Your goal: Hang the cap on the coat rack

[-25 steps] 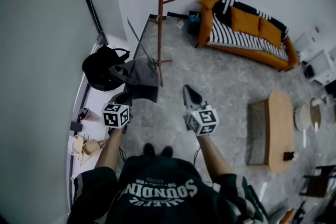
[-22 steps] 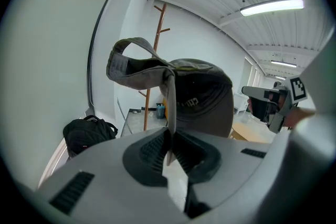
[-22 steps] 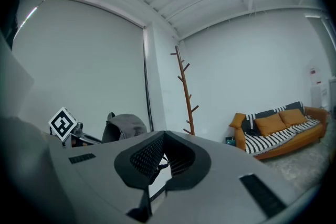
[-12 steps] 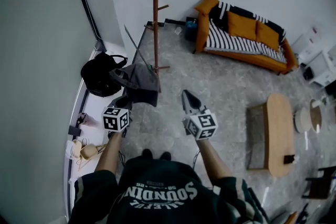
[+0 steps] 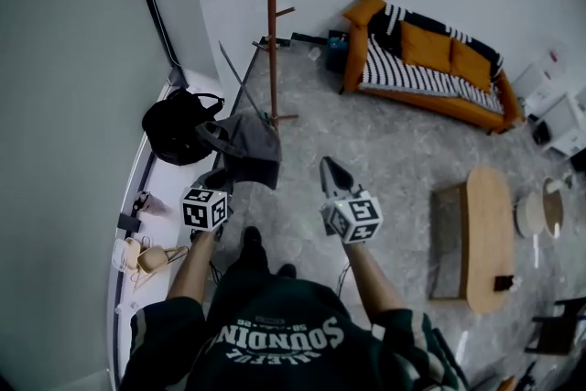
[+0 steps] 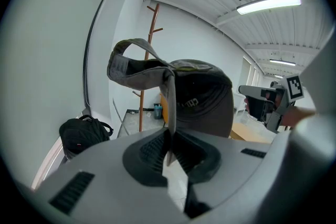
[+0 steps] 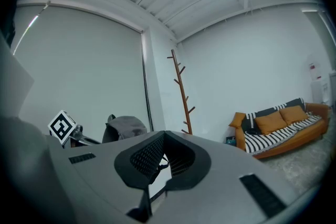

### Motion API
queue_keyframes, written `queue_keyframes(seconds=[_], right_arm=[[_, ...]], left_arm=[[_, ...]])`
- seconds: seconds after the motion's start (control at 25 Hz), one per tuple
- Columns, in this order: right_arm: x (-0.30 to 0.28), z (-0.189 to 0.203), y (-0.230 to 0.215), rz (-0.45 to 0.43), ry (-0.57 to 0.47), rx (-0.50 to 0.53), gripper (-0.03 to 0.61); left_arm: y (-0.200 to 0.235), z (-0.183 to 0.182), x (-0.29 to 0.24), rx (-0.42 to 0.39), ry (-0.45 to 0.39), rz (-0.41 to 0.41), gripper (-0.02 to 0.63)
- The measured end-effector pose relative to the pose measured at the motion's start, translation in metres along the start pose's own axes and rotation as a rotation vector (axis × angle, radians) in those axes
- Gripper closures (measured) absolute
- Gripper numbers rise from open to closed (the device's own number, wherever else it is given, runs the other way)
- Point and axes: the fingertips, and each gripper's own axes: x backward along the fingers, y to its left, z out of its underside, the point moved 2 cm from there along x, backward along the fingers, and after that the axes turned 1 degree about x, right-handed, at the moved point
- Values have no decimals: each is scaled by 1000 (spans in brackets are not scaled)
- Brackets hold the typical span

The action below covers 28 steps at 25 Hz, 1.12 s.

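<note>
A grey cap [image 5: 247, 142] hangs from my left gripper [image 5: 222, 175], which is shut on a thin edge of its fabric. In the left gripper view the cap [image 6: 197, 97] fills the middle above the closed jaws of that gripper [image 6: 169, 136], its strap looping up to the left. The brown wooden coat rack [image 5: 272, 23] stands by the wall just beyond the cap, and also shows as the coat rack [image 6: 148, 55] and the coat rack [image 7: 182, 89]. My right gripper [image 5: 330, 169] is to the right of the cap, shut and holding nothing, as the right gripper [image 7: 165, 132] view confirms.
A black backpack [image 5: 174, 125] lies on the white ledge at the left, with small items [image 5: 142, 256] nearer me. An orange striped sofa [image 5: 426, 59] stands at the back right. A wooden coffee table [image 5: 481, 229] is at the right. The person's foot [image 5: 249, 243] is on the floor below.
The person has stepped one foot forward toward the rack. The cap stays held in the left gripper, and both grippers keep much the same pose.
</note>
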Motion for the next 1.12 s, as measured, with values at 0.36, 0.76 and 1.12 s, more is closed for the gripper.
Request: queue_keyframes(seconds=[0.36, 0.76, 1.12], right_arm=[[-28, 3, -6, -22, -6, 5, 580], [-93, 0, -33, 16, 25, 11, 580], [-193, -26, -50, 49, 38, 14, 580]], left_arm=[[15, -7, -24, 16, -6, 7, 598], [50, -41, -85, 16, -11, 43, 598], [115, -115, -151, -42, -10, 83, 598]])
